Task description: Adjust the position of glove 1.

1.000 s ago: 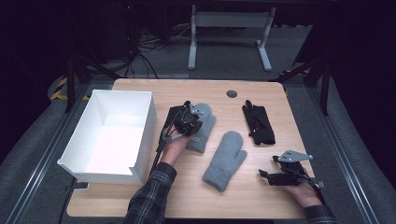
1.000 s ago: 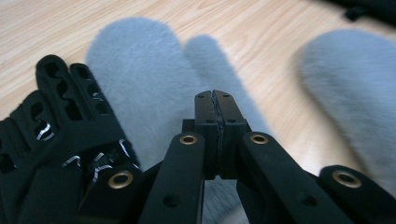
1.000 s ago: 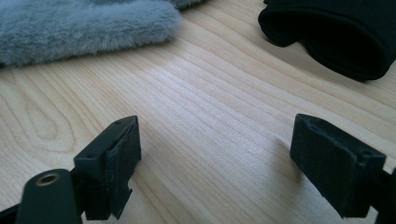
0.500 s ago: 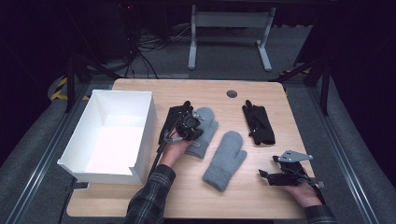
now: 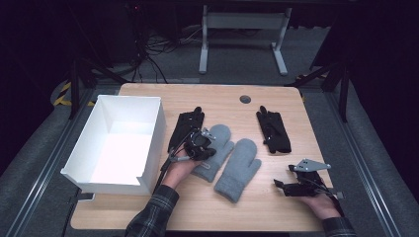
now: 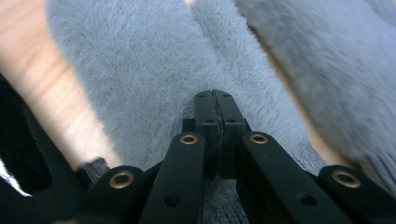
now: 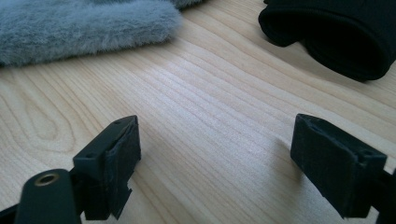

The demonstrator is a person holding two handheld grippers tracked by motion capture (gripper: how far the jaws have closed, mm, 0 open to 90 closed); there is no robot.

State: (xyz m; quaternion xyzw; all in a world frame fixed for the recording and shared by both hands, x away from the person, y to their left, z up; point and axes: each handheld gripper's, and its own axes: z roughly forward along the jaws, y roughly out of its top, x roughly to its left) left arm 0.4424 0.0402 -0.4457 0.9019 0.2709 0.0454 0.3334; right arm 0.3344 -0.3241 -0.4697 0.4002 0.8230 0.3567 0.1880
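Left gripper sits over the left fluffy grey mitten near table centre, at approx 3 o'clock from the white open-top rectangular box. In the left gripper view its jaws are pressed together with tips down in the grey pile of the mitten; whether any fabric is caught between the pads cannot be told. Person's left hand holds the tool from the 6 o'clock side, plaid sleeve behind it.

Second fluffy grey mitten lies just beside the first, at its 4 o'clock, edges touching or nearly so; both point cuffs toward the person.

Black knitted glove, left one, lies flat betw. box and gripper, partly under the tool's cable. Black knitted glove, right one, lies at approx 2 o'clock from the mittens, well apart from them.

Right gripper rests on the light wooden tabletop at the near right, approx 4 o'clock from the second mitten, held by the right hand. Jaws spread wide, nothing betw. them but bare wood, per right gripper view. In that view a mitten edge shows at 11 o'clock, black glove cuff at 1 o'clock.
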